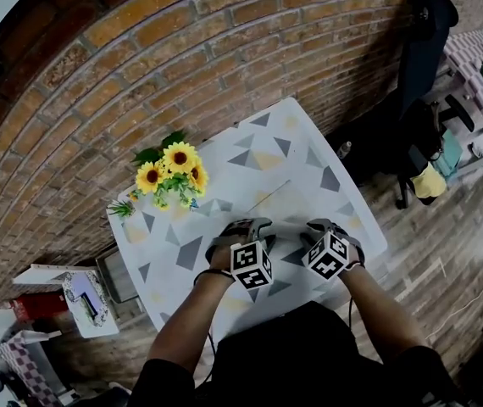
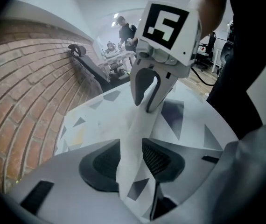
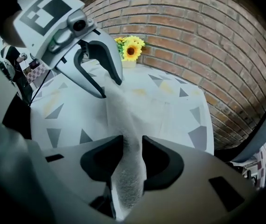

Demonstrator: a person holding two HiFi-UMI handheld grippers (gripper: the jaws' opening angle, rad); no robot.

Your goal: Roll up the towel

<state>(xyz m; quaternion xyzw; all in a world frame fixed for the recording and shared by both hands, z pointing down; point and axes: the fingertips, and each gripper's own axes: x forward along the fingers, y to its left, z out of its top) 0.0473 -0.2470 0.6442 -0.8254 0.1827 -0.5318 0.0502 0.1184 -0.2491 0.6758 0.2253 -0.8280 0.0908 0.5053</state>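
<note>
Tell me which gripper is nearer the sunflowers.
Left. In the head view the left gripper sits below and right of the sunflowers; the right gripper is farther right, past the left one. Both grip the towel.

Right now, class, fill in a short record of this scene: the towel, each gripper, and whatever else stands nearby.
towel: white with grey triangles, spread out, near edge pinched up in a ridge
left gripper: shut on towel
right gripper: shut on towel
sunflowers: at the far left corner, by the brick wall
roll: none visible yet
</note>
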